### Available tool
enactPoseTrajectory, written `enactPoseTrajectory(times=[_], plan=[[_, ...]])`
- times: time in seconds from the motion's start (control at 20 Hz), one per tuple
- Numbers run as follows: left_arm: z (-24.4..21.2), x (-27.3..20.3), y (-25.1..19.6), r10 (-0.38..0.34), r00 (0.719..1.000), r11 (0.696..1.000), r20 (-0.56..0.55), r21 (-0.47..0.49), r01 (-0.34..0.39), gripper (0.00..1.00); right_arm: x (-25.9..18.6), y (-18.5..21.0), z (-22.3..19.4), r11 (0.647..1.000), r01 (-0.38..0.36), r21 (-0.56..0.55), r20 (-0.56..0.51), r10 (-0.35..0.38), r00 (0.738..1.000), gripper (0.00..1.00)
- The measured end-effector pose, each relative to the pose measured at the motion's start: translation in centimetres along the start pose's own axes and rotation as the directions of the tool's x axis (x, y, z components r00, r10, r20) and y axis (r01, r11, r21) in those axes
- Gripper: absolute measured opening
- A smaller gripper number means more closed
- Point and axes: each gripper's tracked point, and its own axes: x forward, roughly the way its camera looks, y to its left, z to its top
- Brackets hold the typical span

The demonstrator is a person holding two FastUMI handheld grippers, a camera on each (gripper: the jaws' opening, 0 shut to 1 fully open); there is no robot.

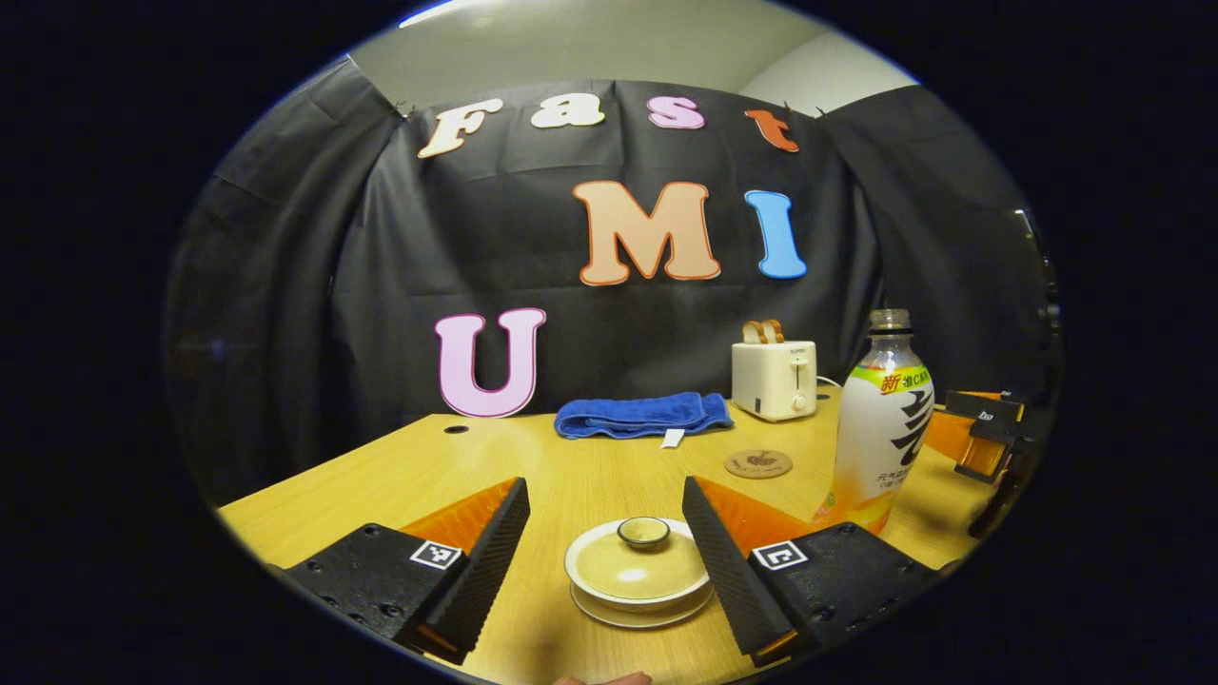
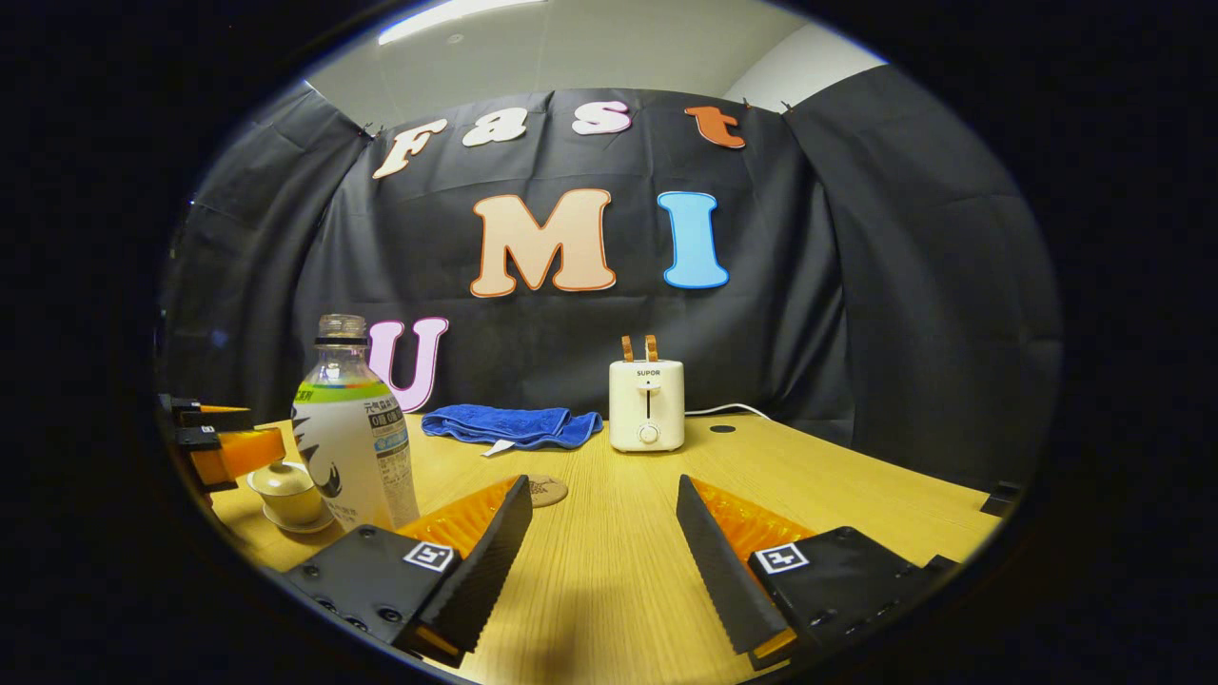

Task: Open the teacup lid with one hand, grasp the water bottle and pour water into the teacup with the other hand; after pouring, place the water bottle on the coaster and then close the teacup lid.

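1. Straddling the teacup (image 1: 639, 576) from above and behind, the left gripper (image 1: 605, 542) has its fingers wide apart, holding nothing, lined up, I judge, to take the lid (image 1: 642, 561) by its knob.
2. Standing just right of the cup, the water bottle (image 1: 880, 428) waits uncapped; the coaster (image 1: 757, 463) lies behind, kept free for it.
3. The right gripper (image 2: 599, 542) hovers level over bare table (image 2: 856, 485), fingers spread, empty, bottle off to its left.

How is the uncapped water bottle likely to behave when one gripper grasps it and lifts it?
The water bottle stands tall on a narrow base, so a sideways nudge would probably tip it. It has no cap, so tilting may spill liquid. Its thin plastic wall with a glossy label likely flexes and may slip under a squeeze. The right gripper is open, well apart from it.
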Motion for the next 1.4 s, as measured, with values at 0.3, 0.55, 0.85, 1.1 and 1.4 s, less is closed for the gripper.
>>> enactPoseTrajectory(times=[0.3, 0.55, 0.85, 1.1, 1.4], plan=[[-1.3, 0.9, -0.2, -0.011, 0.998, 1.0, -0.062, 0.008, 0.011, 0.92, -0.1, 0.0, 0.0, 1.0, 0.0, 0.0, 0.0, 0.0, 1.0, 0.95], [-1.9, 1.2, -0.6, -0.016, 0.995, 1.0, -0.096, 0.022, 0.018, 0.72, 0.0, 0.0, 0.0, 1.0, 0.0, 0.0, 0.0, 0.0, 1.0, 0.95], [-2.3, 1.4, -1.1, -0.028, 0.992, 0.999, -0.121, 0.027, 0.032, 0.45, -0.1, 0.1, 0.0, 1.0, -0.002, 0.001, 0.0, 0.002, 1.0, 0.95], [-2.5, 1.4, -1.6, -0.047, 0.99, 0.998, -0.131, 0.041, 0.053, 0.3, 0.0, 0.2, 0.0, 1.0, -0.003, 0.001, 0.0, 0.003, 1.0, 0.98], [-2.2, 1.3, -1.5, -0.059, 0.993, 0.998, -0.106, 0.03, 0.062, 0.24, -0.1, 0.2, 0.0, 1.0, -0.005, 0.001, 0.001, 0.005, 1.0, 0.98]])
